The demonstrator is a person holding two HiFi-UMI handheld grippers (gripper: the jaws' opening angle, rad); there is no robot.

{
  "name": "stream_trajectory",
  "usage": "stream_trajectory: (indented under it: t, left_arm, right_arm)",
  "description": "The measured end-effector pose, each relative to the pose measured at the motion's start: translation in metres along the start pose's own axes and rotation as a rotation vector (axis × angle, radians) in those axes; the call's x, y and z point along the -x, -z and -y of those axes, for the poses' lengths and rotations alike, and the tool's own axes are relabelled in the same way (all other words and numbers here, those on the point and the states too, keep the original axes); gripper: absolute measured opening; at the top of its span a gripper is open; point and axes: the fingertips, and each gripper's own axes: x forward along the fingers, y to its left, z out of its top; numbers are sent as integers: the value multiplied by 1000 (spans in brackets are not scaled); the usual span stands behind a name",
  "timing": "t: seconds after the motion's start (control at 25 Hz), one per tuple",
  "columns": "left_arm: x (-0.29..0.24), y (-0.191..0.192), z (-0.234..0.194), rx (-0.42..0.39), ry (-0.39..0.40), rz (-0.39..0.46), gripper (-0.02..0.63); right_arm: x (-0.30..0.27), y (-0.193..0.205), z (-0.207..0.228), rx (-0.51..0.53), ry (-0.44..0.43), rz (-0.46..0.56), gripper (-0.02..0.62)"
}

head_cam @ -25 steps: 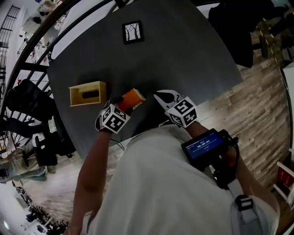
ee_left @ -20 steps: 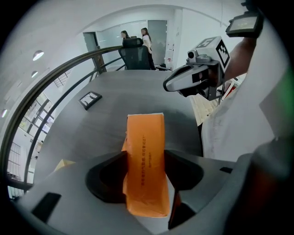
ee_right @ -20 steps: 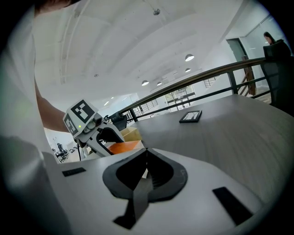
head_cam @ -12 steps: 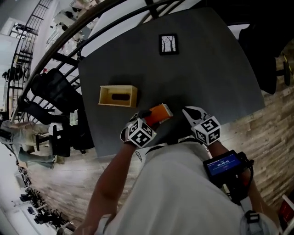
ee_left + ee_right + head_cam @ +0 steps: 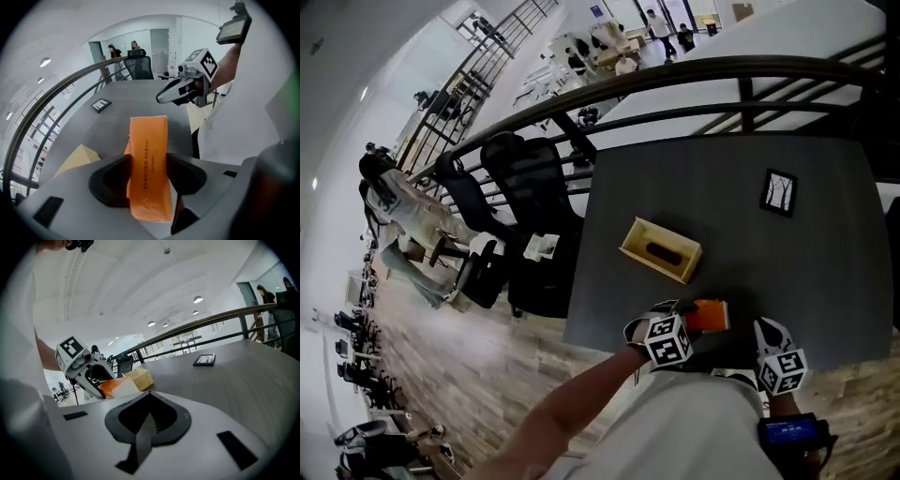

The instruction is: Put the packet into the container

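An orange packet sits between the jaws of my left gripper, whose pads press on both its sides, over the near edge of the dark table. The packet's far end sticks out past the fingertips. The container, an open yellow box, lies on the table beyond and left of the packet. My right gripper hovers to the packet's right, shut with nothing in it. It also shows in the left gripper view.
A small framed picture lies at the table's far right. Black office chairs stand off the table's left side. A dark railing runs behind the table. Wooden floor lies below the near edge.
The head view has swung so table, box and both grippers now sit lower and further right in it. The packet stays in the left gripper; the right gripper stays beside it.
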Motion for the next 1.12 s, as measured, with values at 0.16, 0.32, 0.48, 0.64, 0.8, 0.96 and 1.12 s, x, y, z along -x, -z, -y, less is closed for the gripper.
stream_trajectory:
  t: [0.16,0.32,0.48,0.64,0.8,0.96,1.12]
  left_arm:
    - [15,16,-4,-38,-14,9,244]
    - [23,55,-17,-83,-36,6,244]
    - [46,79,-39,-131,-67,6,244]
    - [56,107,-59,-189,-74,-8,244]
    - [65,129,-90,-265,-95,-31,244]
    - [107,118,-105,-360,-100,-25,244]
    - [126,119,-130,-458,-110,-23,244]
  right_arm:
    - [-14,-2,-19,15,-7,4,8]
    - [-42,8,-41,30,-9,11,8]
    - [-65,6,-65,49,-31,19,8]
    - [-85,12,-87,53,-38,25,9]
    - [-105,13,-100,59,-50,44,9]
    - [-79,0,-121,58,-18,29,9]
    - [-68,0,-132,46,34,34,9]
